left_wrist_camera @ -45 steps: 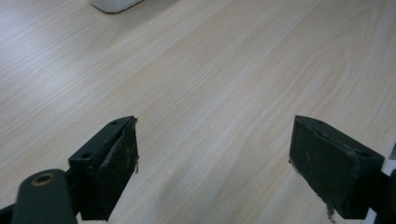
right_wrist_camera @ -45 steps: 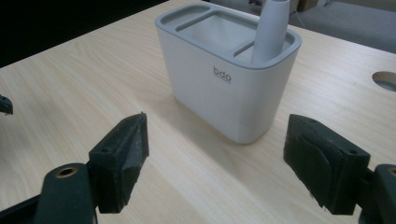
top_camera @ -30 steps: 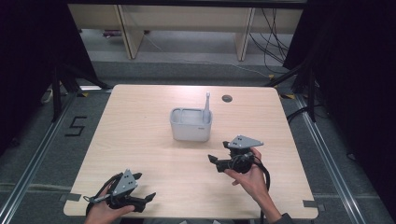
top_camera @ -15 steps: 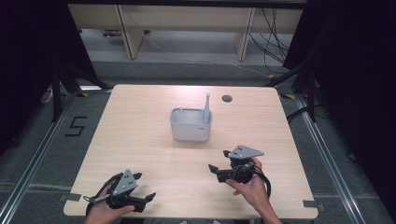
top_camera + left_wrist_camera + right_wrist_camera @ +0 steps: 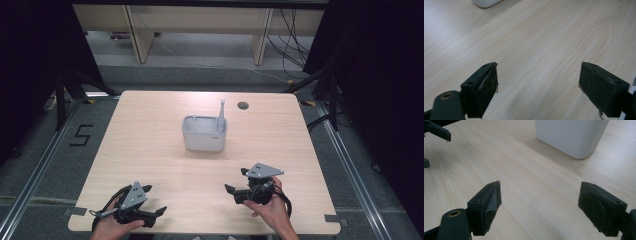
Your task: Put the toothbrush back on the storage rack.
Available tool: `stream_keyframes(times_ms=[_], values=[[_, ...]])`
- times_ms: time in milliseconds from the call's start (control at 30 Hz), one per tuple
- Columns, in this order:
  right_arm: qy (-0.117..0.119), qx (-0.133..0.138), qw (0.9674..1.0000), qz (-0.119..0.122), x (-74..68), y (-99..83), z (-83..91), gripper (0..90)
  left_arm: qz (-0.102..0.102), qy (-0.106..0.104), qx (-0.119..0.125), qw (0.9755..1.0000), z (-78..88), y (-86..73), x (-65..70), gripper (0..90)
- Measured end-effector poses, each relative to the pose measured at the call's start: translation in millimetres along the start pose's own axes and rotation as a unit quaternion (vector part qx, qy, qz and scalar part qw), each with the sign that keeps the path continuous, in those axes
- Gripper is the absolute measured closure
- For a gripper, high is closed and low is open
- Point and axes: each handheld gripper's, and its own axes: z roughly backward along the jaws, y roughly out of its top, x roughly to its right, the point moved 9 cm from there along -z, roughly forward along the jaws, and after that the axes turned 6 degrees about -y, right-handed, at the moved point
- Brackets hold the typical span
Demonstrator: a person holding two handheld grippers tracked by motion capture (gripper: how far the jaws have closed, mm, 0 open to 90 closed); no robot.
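High view: left tongs [image 5: 154, 201] and right tongs [image 5: 235, 181] both spread, empty, near the bench's [image 5: 150, 140] front edge; white tub [image 5: 204, 133] holds an upright utensil [image 5: 221, 116].

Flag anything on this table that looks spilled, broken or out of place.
Nothing stands out. The white container sits upright mid-table with a grey utensil standing in its right end. Both the left gripper and the right gripper are open and hold nothing.
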Motion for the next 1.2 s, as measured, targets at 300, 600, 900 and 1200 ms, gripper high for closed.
stream_keyframes(times_ms=[300, 600, 900, 1200], values=[[0.005, -0.01, 0.9999, -0.002, -4.8, -10.0, 6.1, 17.8, -0.001, 0.0, 0.0, 1.0, 0.0, 0.0, 0.0, 15.1], [0.006, -0.019, 0.9998, -0.001, -8.8, -18.9, 10.9, 16.9, -0.001, 0.0, -0.001, 1.0, 0.0, -0.1, 0.0, 15.1], [0.006, -0.021, 0.9997, 0.007, -13.2, -28.1, 16.7, 16.9, -0.001, 0.002, -0.002, 1.0, -0.1, -0.3, -0.3, 15.2], [0.002, -0.021, 0.9997, 0.008, -13.0, -34.4, 22.0, 16.9, 0.001, 0.003, -0.004, 1.0, -0.2, -0.9, 0.0, 15.1]])
